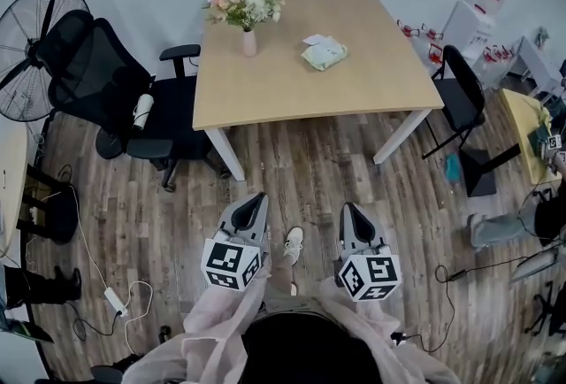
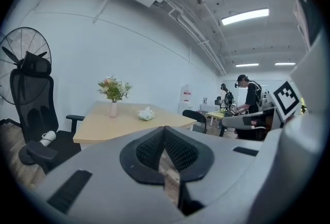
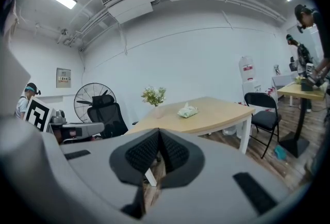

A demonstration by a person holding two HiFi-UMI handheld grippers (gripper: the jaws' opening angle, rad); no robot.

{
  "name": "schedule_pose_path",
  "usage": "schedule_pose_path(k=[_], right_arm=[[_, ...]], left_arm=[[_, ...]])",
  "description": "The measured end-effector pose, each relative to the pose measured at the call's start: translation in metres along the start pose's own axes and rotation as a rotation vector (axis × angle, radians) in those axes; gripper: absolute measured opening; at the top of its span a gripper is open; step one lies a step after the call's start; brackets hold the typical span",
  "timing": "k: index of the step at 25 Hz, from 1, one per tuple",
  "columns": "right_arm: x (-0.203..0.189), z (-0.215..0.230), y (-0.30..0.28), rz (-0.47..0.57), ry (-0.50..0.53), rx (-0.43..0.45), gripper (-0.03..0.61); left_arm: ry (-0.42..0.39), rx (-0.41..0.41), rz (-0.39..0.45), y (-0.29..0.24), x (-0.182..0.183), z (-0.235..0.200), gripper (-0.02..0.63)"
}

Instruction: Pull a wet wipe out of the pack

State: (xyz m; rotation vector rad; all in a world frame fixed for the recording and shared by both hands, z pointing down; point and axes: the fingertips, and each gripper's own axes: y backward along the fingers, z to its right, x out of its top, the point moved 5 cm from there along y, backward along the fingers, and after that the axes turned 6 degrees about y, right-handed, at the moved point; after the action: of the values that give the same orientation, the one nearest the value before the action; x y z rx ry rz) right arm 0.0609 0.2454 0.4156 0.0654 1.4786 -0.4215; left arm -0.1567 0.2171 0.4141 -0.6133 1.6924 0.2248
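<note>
The pale green wet wipe pack (image 1: 324,53) lies on the wooden table (image 1: 292,90), right of centre, with a white wipe sticking out of its top. It shows small in the left gripper view (image 2: 146,114) and in the right gripper view (image 3: 187,111). Both grippers hang over the wood floor, well short of the table's near edge. My left gripper (image 1: 257,199) points toward the table with its jaws shut and nothing between them (image 2: 165,131). My right gripper (image 1: 349,210) is beside it, also shut and empty (image 3: 159,133).
A pink vase of flowers (image 1: 247,12) stands on the table's left part. A black office chair (image 1: 115,90) and a fan (image 1: 26,46) are to the left, a black folding chair (image 1: 460,95) to the right. Cables and a power strip (image 1: 115,300) lie on the floor at lower left.
</note>
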Motion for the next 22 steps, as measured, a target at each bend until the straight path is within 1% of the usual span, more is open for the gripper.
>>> schedule_pose_path(k=[12, 22], right_arm=[[0.019, 0.046, -0.069, 0.001, -0.014, -0.03, 0.009], [0.043, 0.077, -0.127, -0.008, -0.02, -0.062, 0.009]], left_arm=[[0.005, -0.013, -0.011, -0.082, 0.019, -0.024, 0.012], [0.003, -0.044, -0.014, -0.149, 0.048, -0.047, 0.012]])
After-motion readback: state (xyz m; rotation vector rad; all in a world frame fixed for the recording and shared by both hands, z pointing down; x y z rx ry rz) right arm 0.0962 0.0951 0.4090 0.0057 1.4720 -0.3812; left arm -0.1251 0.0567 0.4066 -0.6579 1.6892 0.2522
